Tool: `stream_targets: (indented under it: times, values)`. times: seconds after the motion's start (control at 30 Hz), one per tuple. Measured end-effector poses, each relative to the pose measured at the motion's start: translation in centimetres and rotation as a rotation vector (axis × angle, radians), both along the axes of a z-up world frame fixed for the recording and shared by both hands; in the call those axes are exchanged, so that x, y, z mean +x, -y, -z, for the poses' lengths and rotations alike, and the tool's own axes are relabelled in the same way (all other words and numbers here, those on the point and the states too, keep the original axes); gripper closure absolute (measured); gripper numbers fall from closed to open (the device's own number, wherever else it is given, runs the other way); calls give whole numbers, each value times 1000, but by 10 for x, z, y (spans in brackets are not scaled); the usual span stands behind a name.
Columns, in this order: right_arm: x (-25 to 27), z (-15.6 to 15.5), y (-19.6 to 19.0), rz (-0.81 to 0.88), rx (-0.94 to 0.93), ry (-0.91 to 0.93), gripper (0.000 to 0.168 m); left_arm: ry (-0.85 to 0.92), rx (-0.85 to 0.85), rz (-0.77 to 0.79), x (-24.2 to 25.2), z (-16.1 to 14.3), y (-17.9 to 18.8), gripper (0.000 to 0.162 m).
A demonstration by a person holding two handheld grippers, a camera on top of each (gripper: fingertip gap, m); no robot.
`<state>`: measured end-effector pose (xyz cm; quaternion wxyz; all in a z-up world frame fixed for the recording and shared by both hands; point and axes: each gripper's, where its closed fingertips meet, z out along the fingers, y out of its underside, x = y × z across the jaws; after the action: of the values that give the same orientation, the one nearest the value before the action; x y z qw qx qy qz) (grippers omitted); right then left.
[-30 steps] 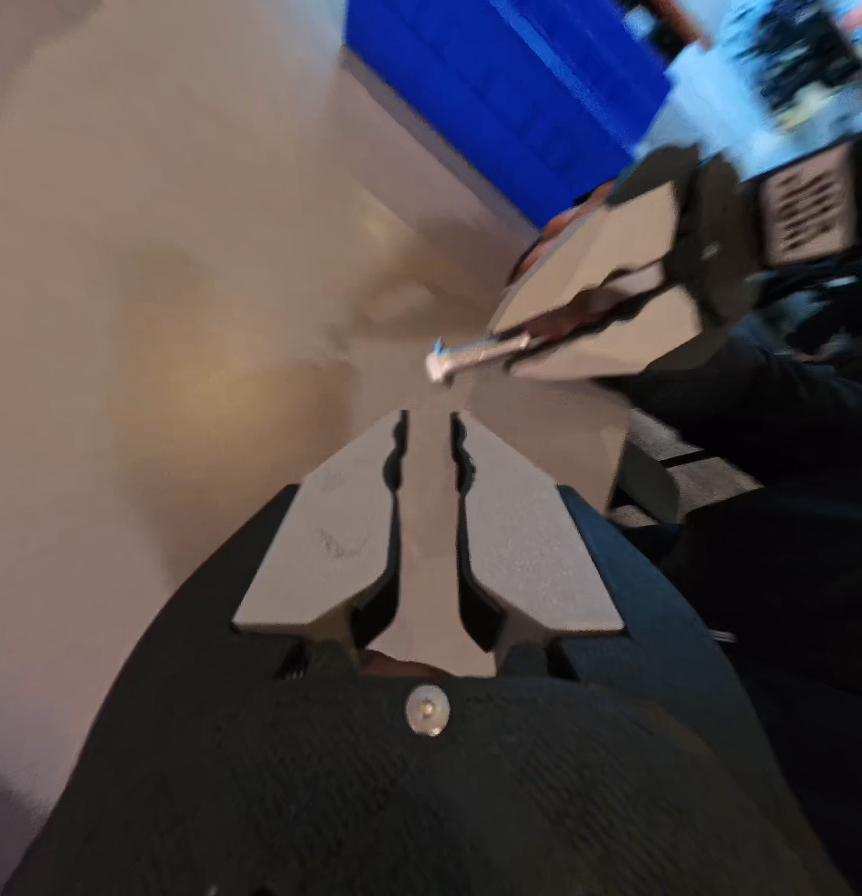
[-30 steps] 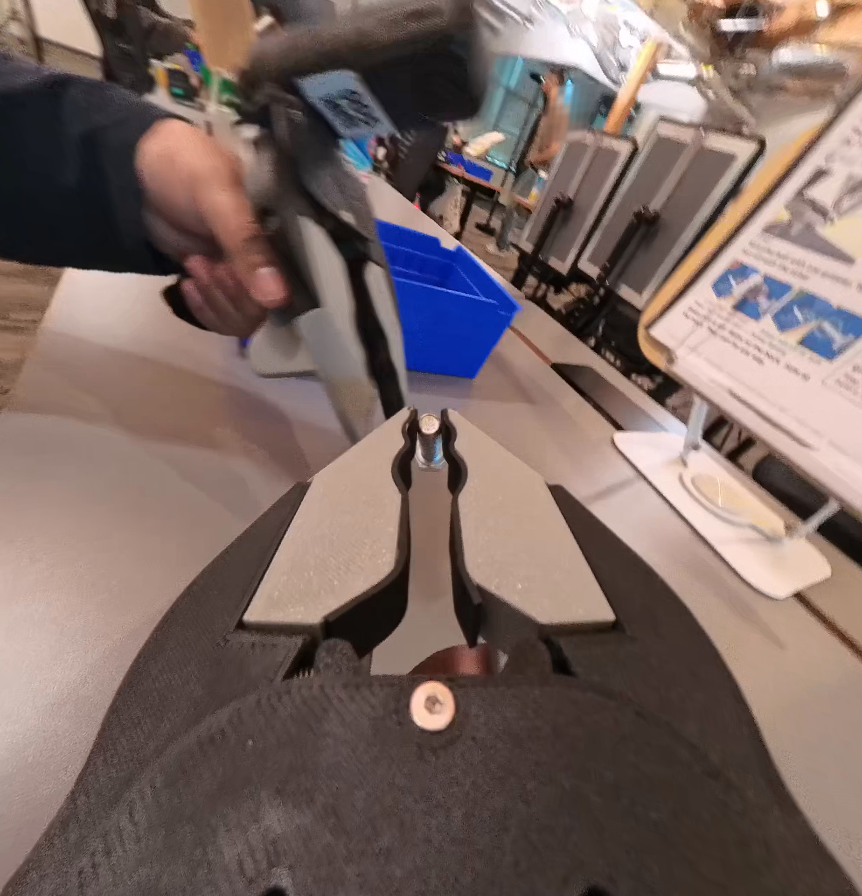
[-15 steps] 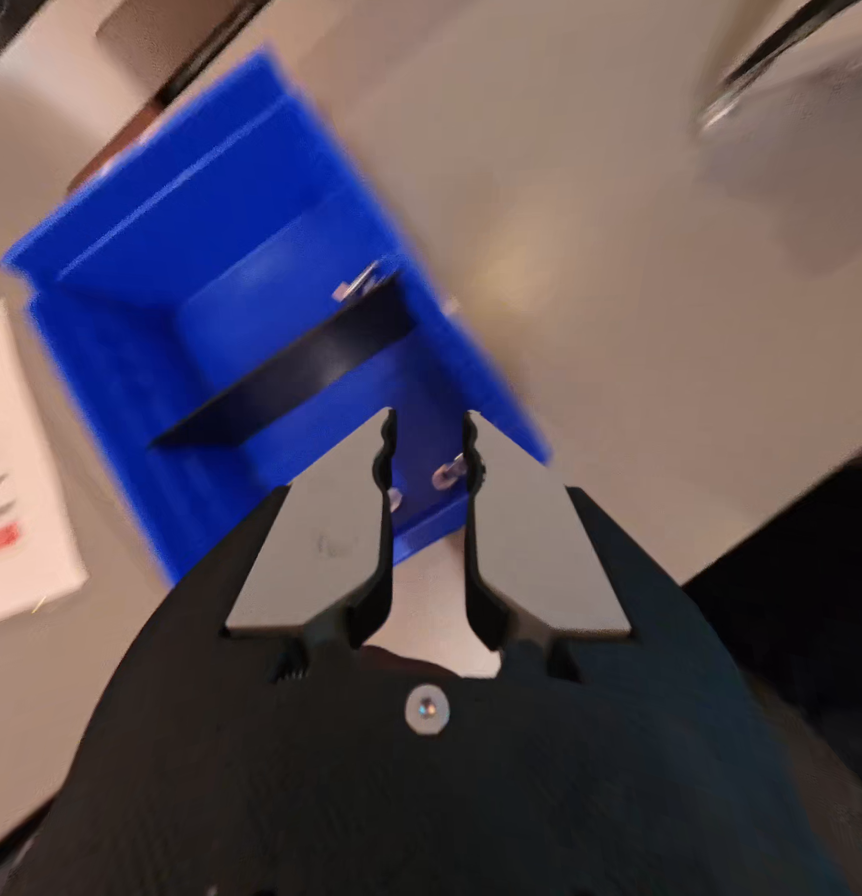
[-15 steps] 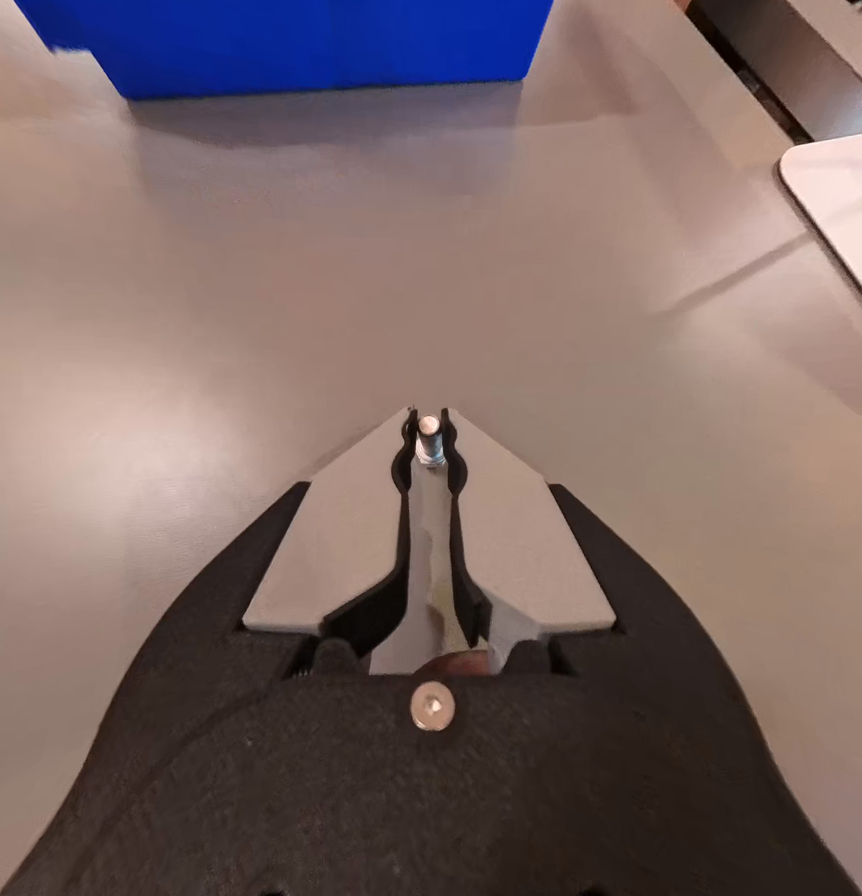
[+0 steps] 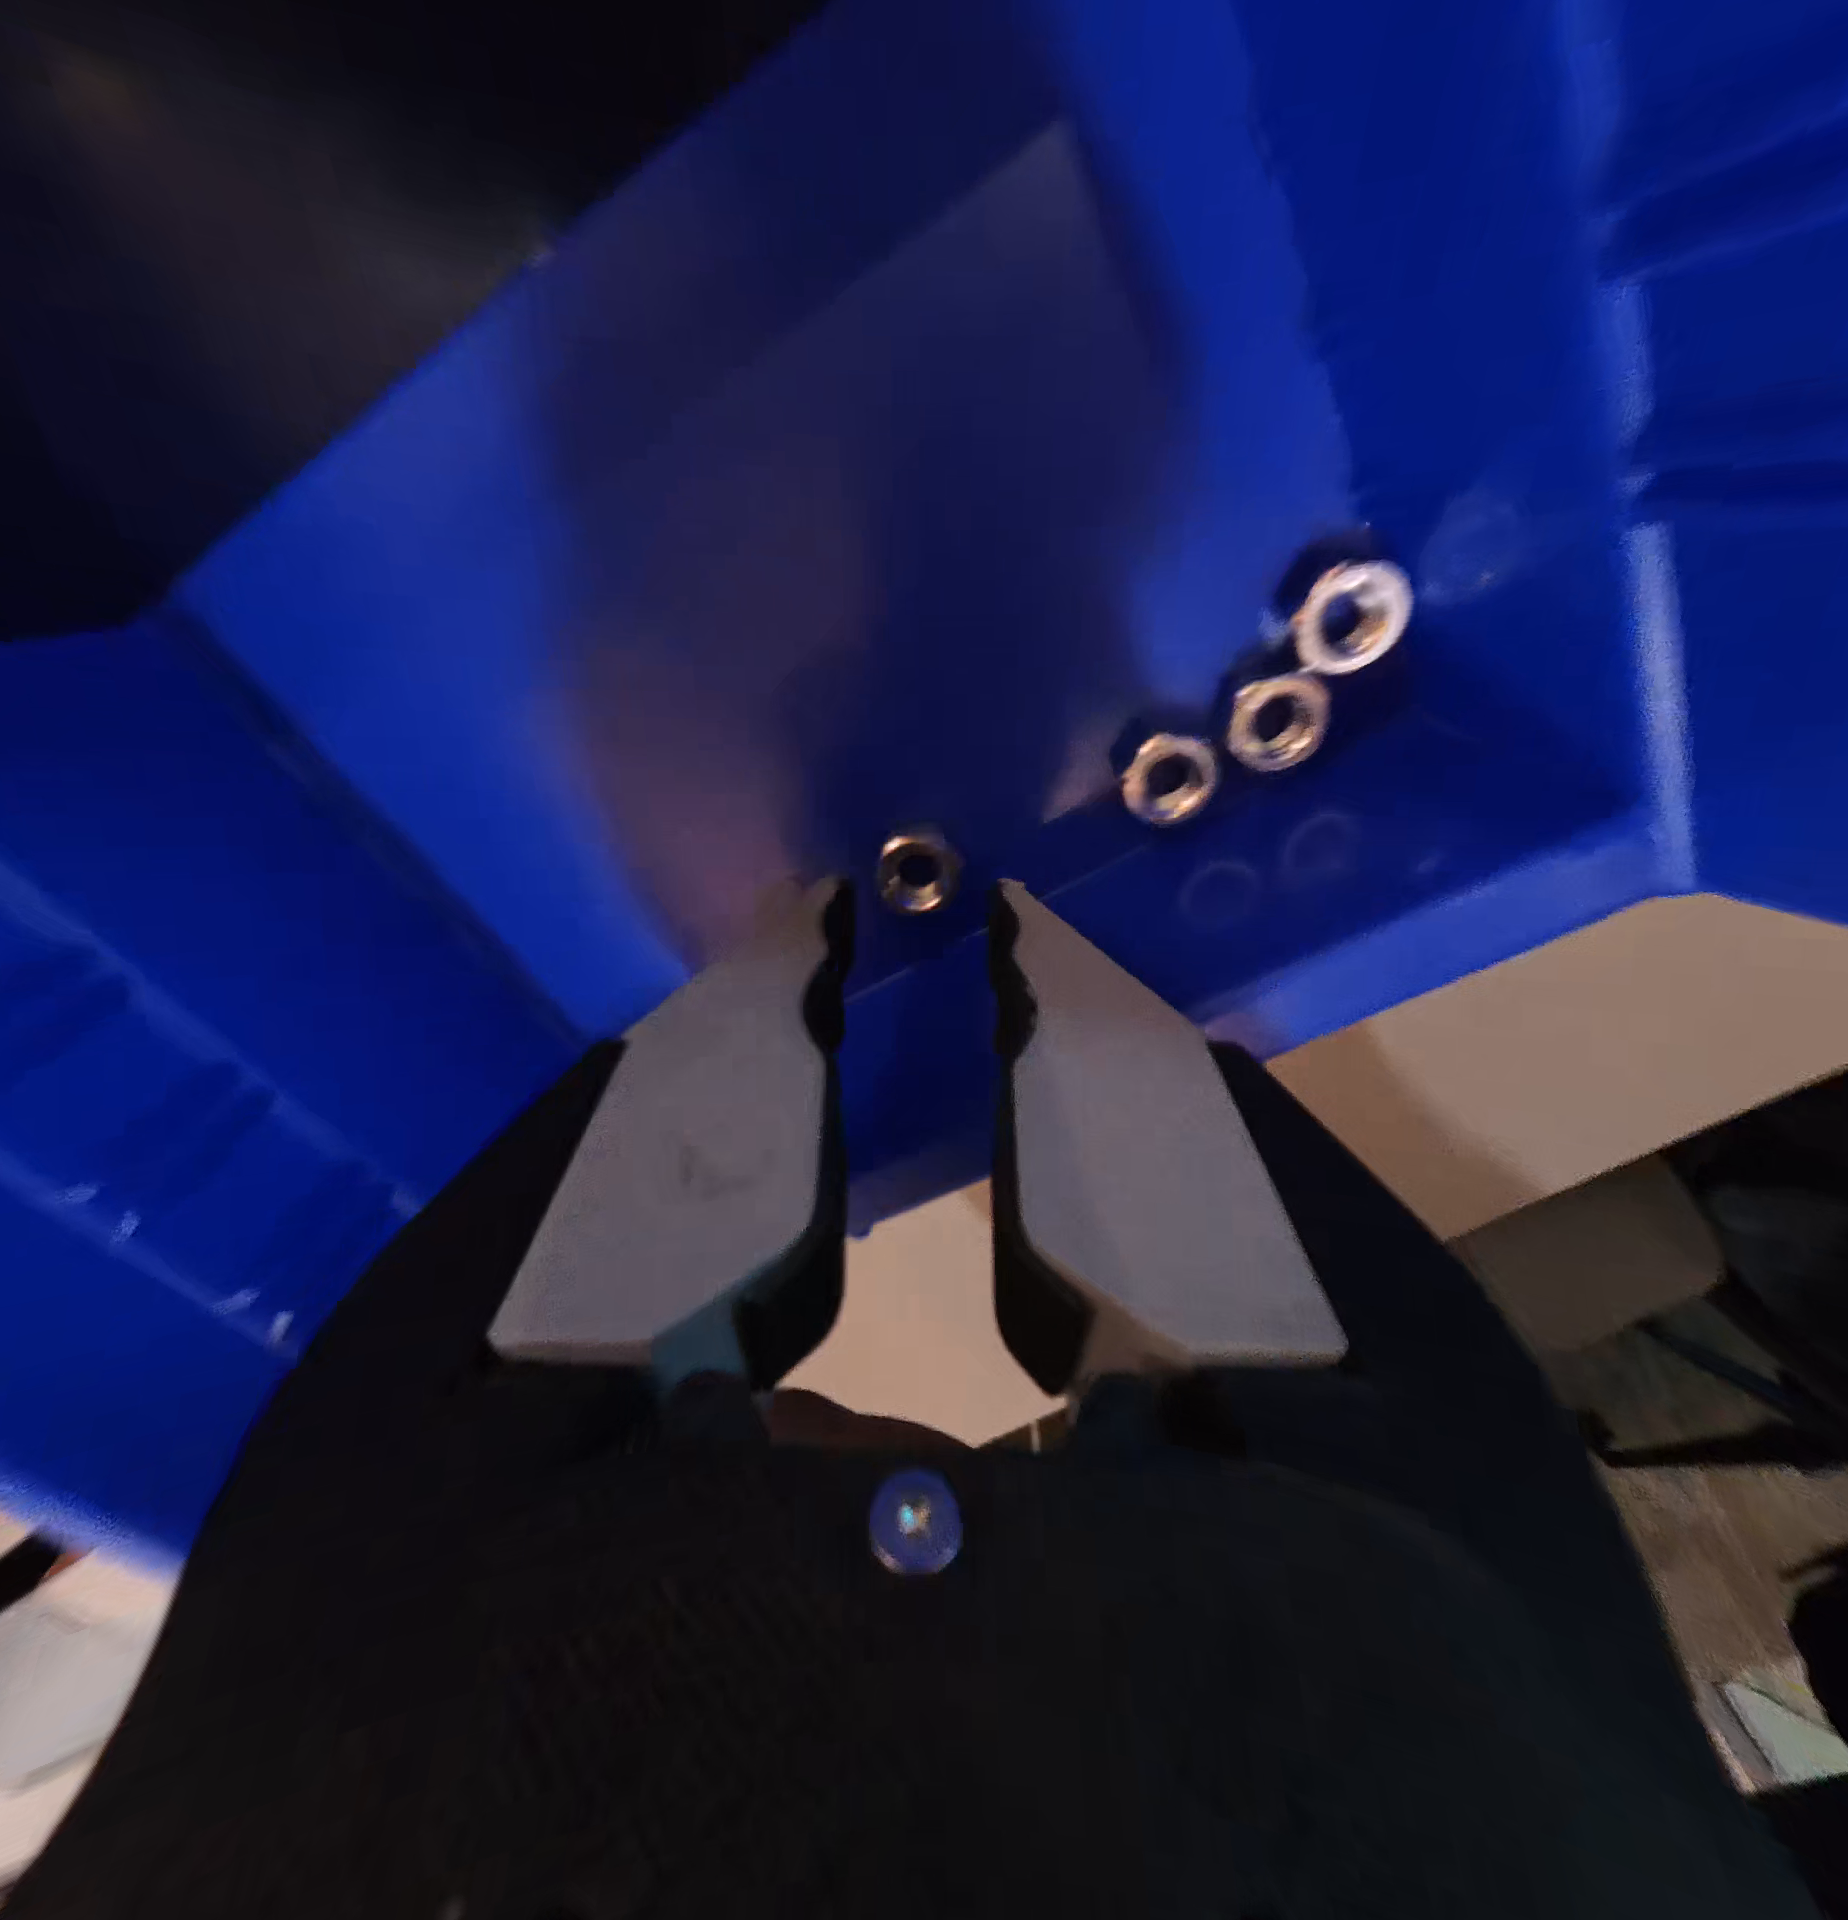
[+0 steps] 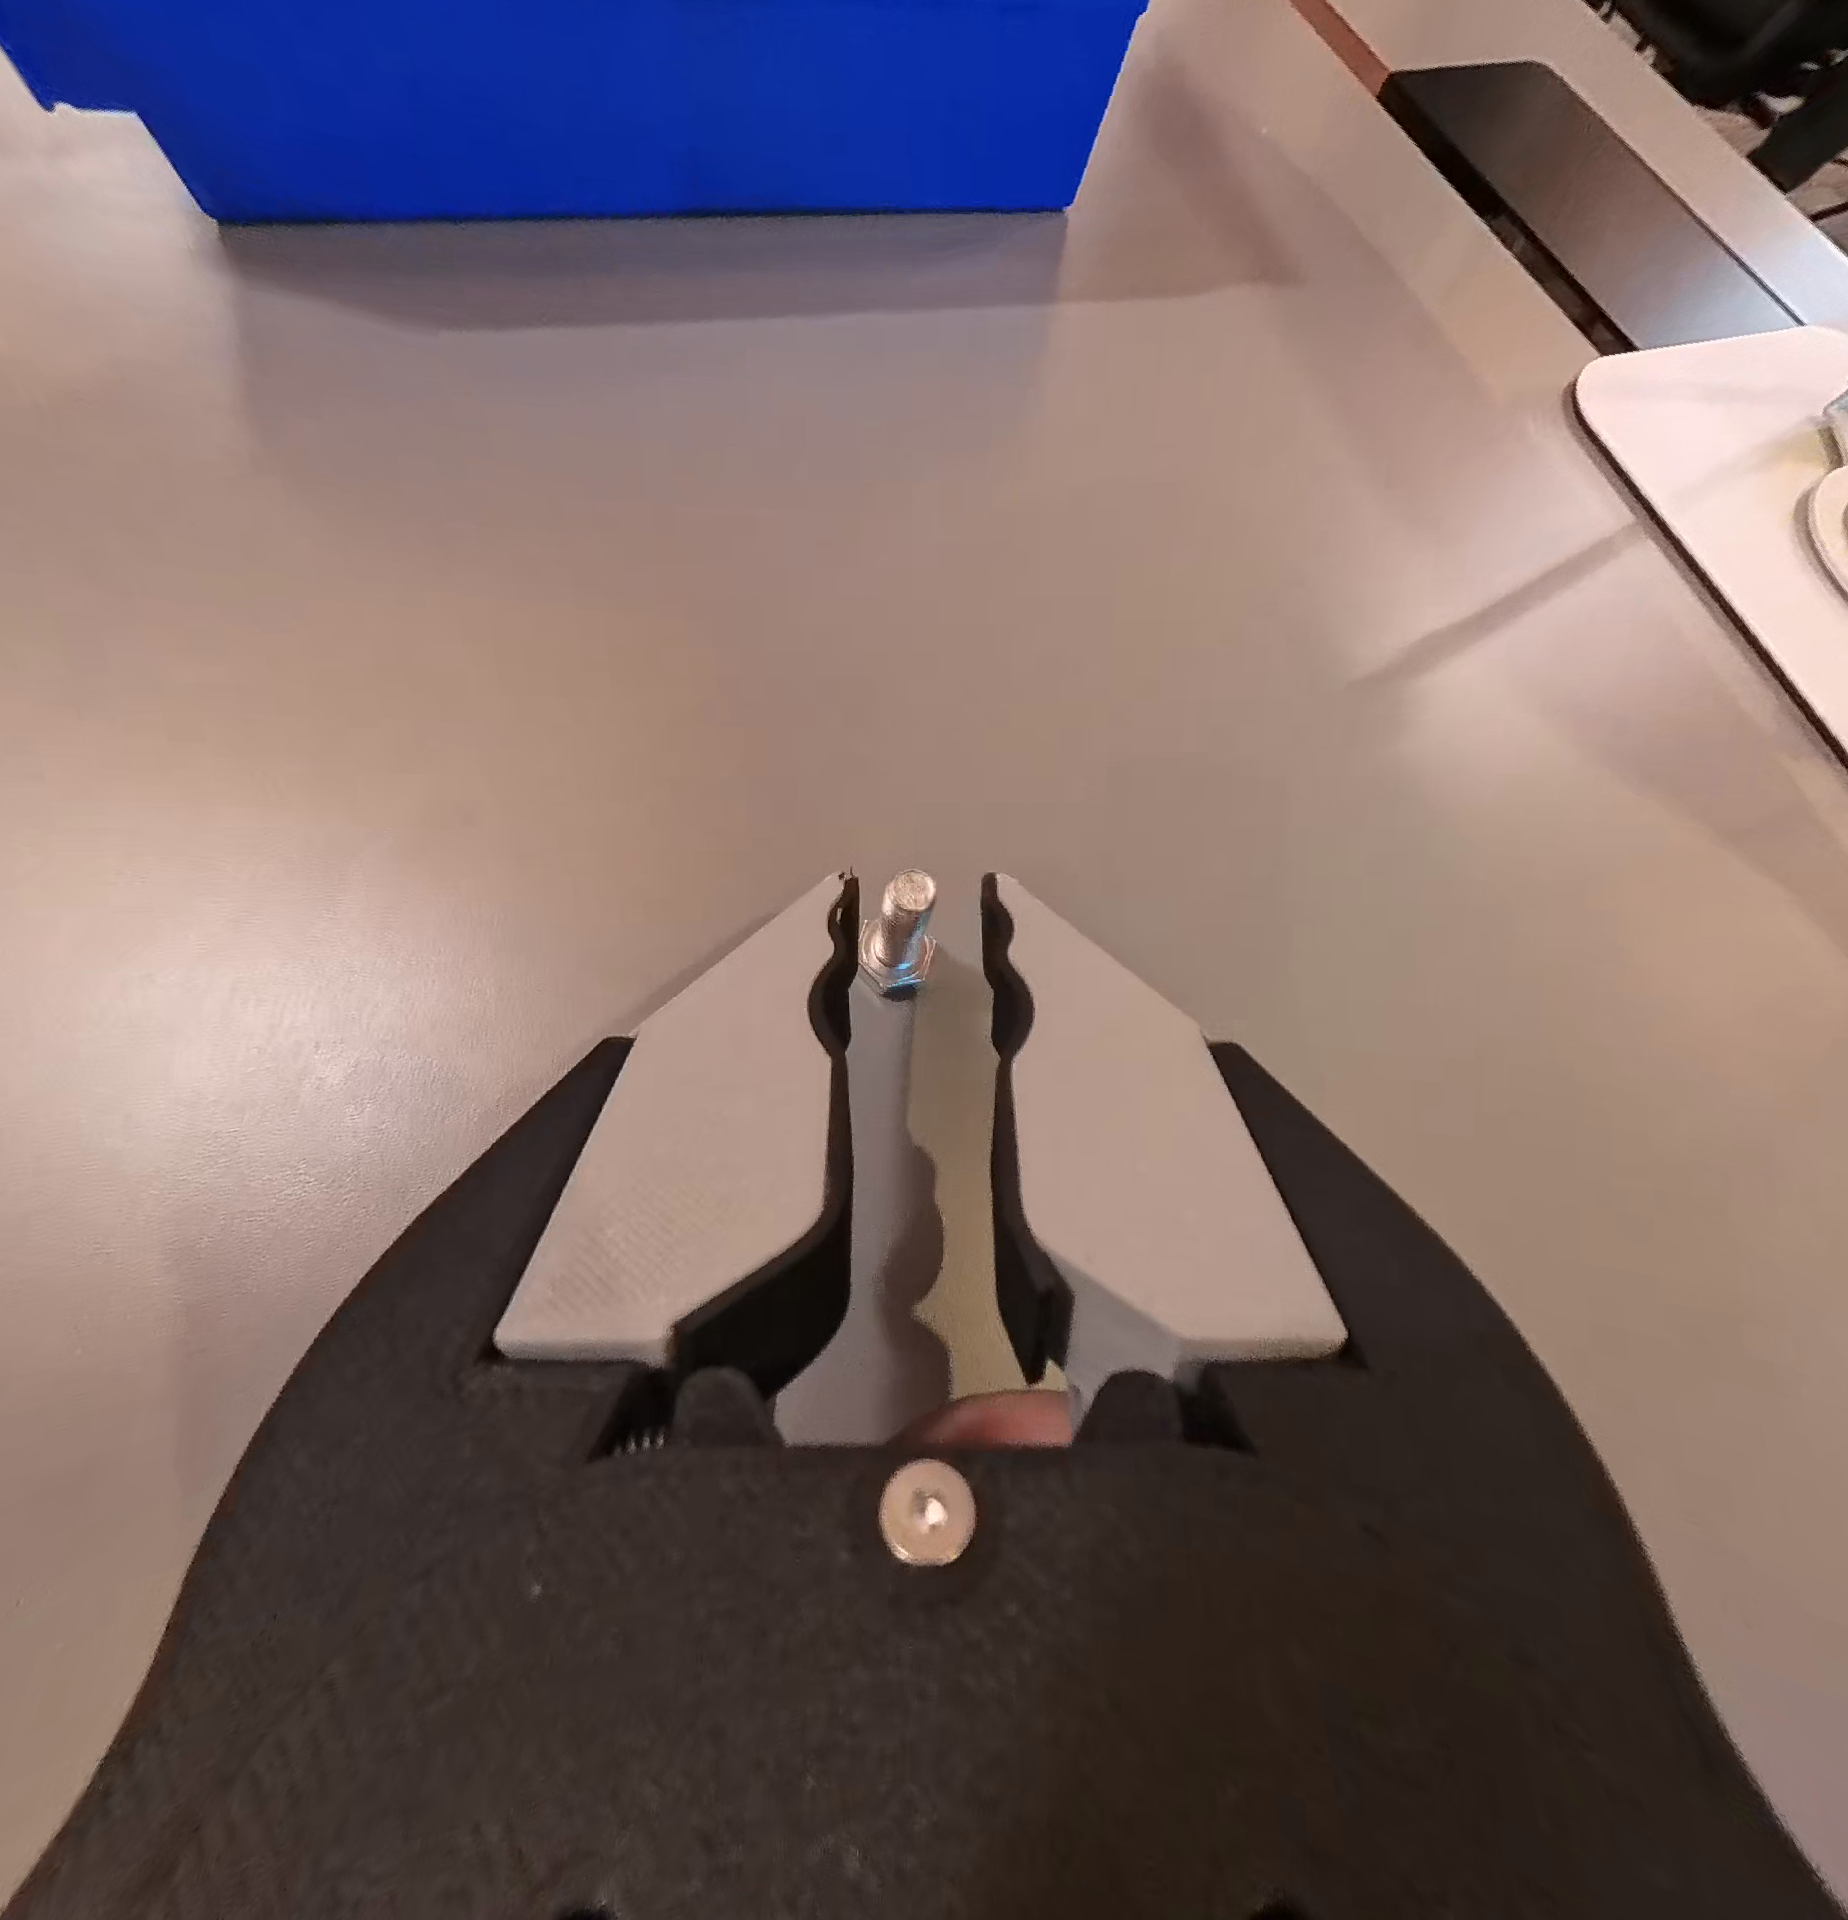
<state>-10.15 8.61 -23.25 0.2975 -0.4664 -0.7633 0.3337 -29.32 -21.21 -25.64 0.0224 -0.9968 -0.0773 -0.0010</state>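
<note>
blue bin (image 6: 629, 114) cut off at top edge, white stand base (image 6: 1751, 520) cropped at right, nuts (image 5: 1268, 722) slightly blurred

Matte grey-beige table (image 6: 587, 582). Blue bin (image 6: 629, 104) sits on it at the far edge of the right wrist view. Silver bolt (image 6: 897, 940) stands upright on its head, near centre. White flat base plate (image 6: 1730, 478) lies at far right.
</note>
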Motion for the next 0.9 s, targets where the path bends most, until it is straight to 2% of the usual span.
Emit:
stream_targets:
  times: [0.13,0.43,0.47,0.6,0.73,0.8,0.9]
  values:
    - [2,-4,-2,0,-13,-9,148,1,-7,-6,0,2,-5,146]
    - [6,-15,-4,4,-17,-48,149,-36,-50,-8,-9,2,-4,148]
    - [6,-16,-5,6,-18,-52,149,-49,-34,-14,-11,0,-6,162]
    - [6,-17,-6,14,-20,-58,149,-75,27,-41,-23,-11,-12,162]
    - [8,-17,-6,14,-19,-60,149,-82,9,-62,-26,-16,-2,162]
    - [9,-17,-5,9,-14,-58,149,-46,-11,-67,-20,-15,6,148]
    - [11,-14,-4,1,5,-51,148,-32,-69,-49,-18,-8,20,140]
